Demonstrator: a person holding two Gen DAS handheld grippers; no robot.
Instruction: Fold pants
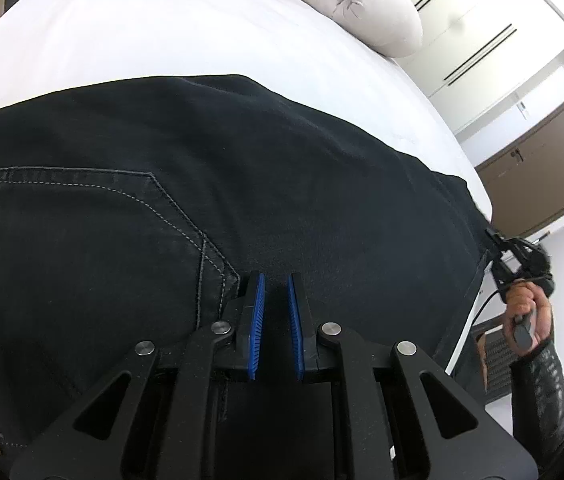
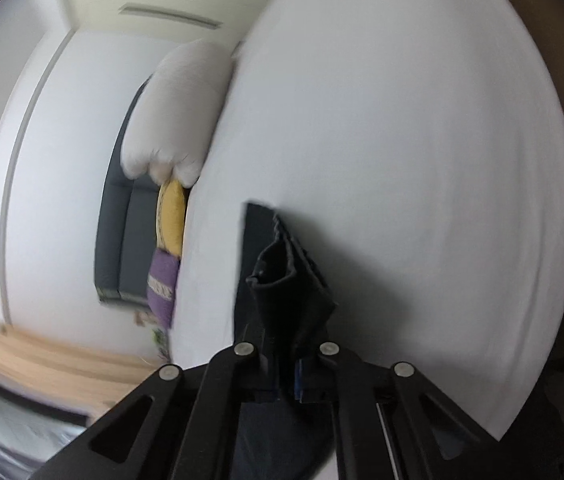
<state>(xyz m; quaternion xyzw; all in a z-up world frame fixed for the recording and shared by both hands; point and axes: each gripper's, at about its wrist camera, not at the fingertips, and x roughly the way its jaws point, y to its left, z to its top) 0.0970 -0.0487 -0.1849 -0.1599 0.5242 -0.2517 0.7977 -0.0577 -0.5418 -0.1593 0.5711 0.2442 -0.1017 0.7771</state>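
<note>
Black pants (image 1: 242, 184) lie spread on white bed (image 1: 142, 40), seat and back pocket up; no fold visible yet; left claw (image 1: 276, 292) nearly closed over seat, grip uncertain; right claw (image 2: 287, 376) clamps bunched leg end at bed edge; fold apparently just starting.

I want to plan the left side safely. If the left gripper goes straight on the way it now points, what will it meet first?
Most likely the black pants: the left gripper points down at the dark fabric just past its fingertips, near the pocket stitching. The white bed sheet lies farther on. Depth is hard to judge here.
</note>
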